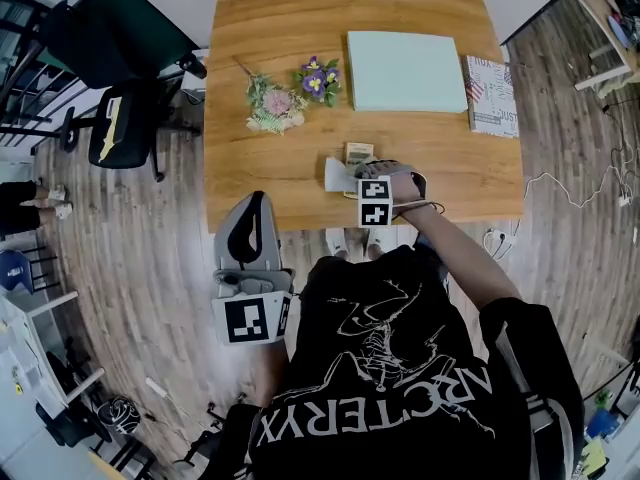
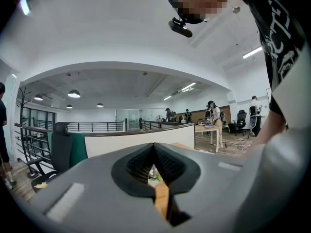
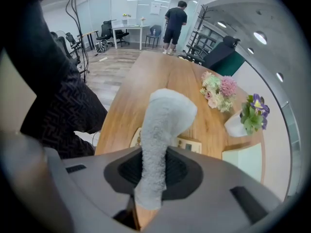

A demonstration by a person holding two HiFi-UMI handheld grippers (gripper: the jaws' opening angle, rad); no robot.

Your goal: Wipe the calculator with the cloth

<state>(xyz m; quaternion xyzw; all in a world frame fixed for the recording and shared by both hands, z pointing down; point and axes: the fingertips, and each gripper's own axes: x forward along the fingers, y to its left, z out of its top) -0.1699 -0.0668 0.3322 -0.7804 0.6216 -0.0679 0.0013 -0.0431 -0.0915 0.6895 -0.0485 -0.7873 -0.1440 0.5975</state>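
The right tongs (image 3: 151, 171) are pinching the cloth (image 3: 165, 118) tight, and the calculator (image 3: 188, 145) is lying sideways just under them.

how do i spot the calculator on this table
On the wooden table, go to the near edge, in front of the mint-green pad. The calculator is the small beige slab lying flat there, near the grey cloth; the flowers and booklet sit farther off.

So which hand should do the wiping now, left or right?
Right. The right tool is shut on the cloth, close over the calculator at the near edge of the table. The left tool is shut, empty and off to the side.
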